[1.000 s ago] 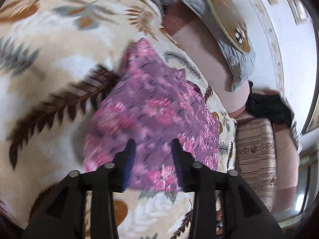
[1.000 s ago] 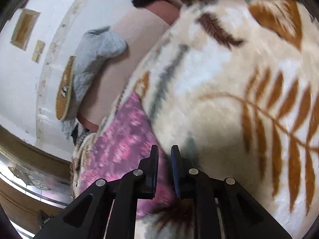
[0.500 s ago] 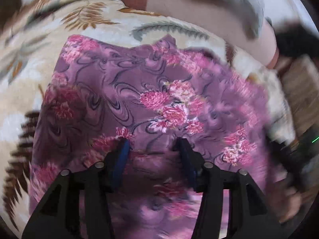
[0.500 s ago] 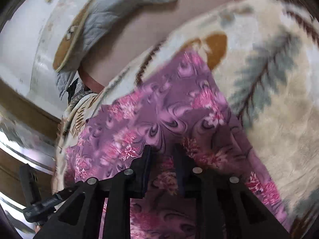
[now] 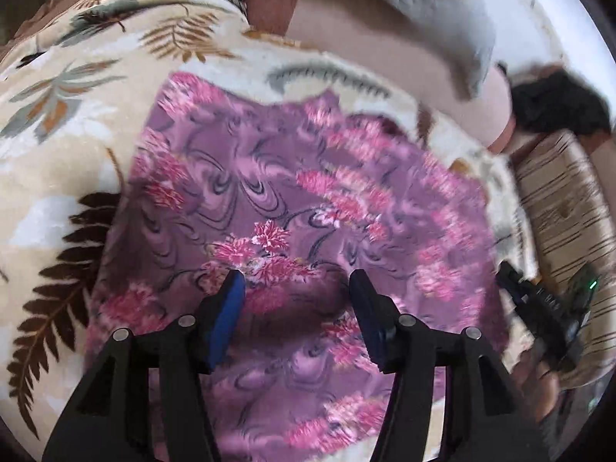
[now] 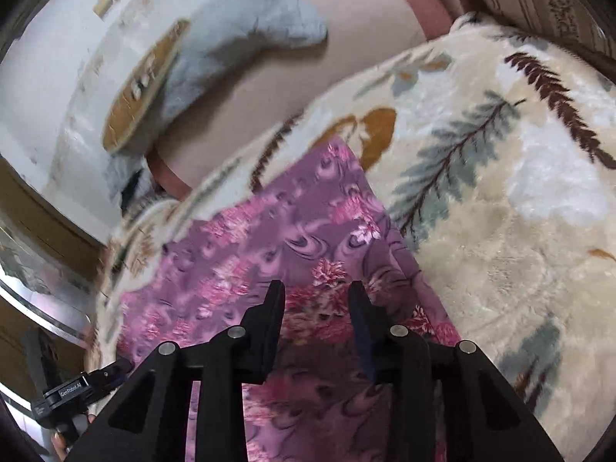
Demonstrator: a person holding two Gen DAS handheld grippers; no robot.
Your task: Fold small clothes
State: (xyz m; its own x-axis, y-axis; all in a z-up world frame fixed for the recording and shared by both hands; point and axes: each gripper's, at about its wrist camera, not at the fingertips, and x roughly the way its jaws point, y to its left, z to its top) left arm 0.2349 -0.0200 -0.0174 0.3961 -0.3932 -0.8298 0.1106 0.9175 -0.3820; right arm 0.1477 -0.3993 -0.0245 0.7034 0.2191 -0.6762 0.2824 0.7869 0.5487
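A purple garment with pink flowers [image 5: 308, 192] lies spread flat on a cream blanket with leaf prints [image 5: 57, 154]. My left gripper [image 5: 296, 288] is open and empty, hovering over the garment's near middle. My right gripper [image 6: 315, 300] is open and empty over the garment [image 6: 269, 250] near its right edge. The right gripper shows at the right edge of the left wrist view [image 5: 539, 308]; the left gripper shows at the lower left of the right wrist view [image 6: 77, 389].
A pink mattress edge [image 5: 385, 46] and a grey cushion [image 6: 250, 38] lie beyond the blanket, with a white wall [image 6: 38, 77] behind. A striped brown cushion [image 5: 566, 200] and a dark cloth [image 5: 558, 104] sit at the right.
Both grippers moved over the garment. The right gripper's jaws, nearly shut a second ago, have opened. The left gripper's jaws stay open.
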